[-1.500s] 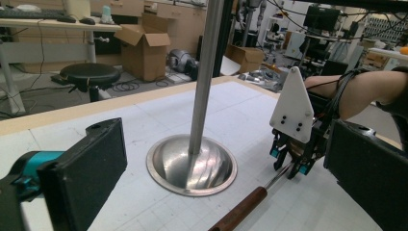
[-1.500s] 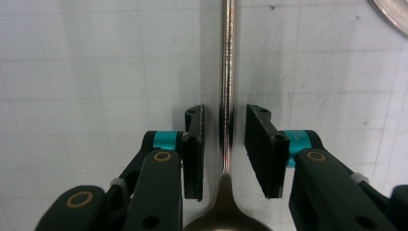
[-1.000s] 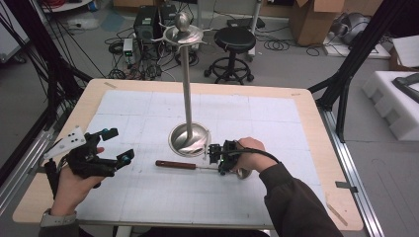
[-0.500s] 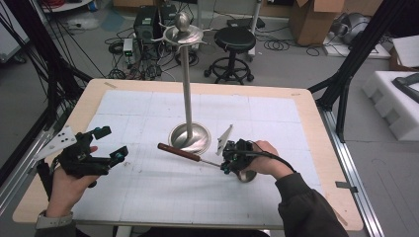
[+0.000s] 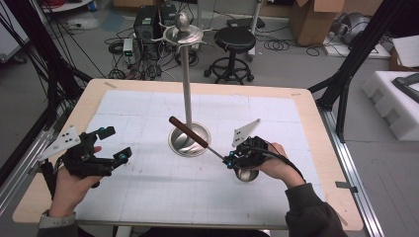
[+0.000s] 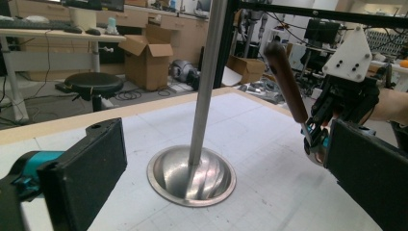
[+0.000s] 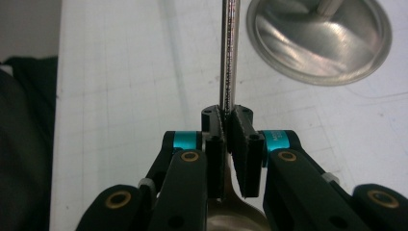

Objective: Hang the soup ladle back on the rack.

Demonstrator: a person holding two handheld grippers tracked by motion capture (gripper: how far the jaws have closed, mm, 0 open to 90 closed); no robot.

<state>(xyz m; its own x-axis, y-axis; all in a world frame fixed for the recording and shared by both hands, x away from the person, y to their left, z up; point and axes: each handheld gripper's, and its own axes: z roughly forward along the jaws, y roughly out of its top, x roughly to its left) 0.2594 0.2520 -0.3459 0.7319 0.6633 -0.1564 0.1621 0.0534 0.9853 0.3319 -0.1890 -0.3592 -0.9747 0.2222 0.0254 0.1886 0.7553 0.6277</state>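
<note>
A ladle with a brown wooden handle [image 5: 188, 132] and a steel bowl [image 5: 246, 174] is tilted, handle end up and close to the pole [image 5: 186, 84] of a steel stand. My right gripper [image 5: 231, 160] is shut on the ladle's thin metal shaft [image 7: 229, 53], just above the bowl [image 7: 231, 211], at the table's centre right. The stand's round base [image 5: 189, 140] sits mid-table; its top ring with hooks [image 5: 183, 29] is high above. My left gripper [image 5: 117, 142] hovers open at the left with nothing between its jaws. Along those jaws I see the stand base [image 6: 192, 175] and the ladle handle [image 6: 285, 82].
A white gridded mat [image 5: 148, 108] covers the wooden table [image 5: 316, 148]. A black frame post [image 5: 44, 98] stands off the left edge. Behind the table are a black stool [image 5: 234, 39], cables and cardboard boxes [image 5: 316, 19].
My right gripper has shifted right and raised the ladle from lying flat to tilting up, its handle now close to the pole. My left gripper has barely moved.
</note>
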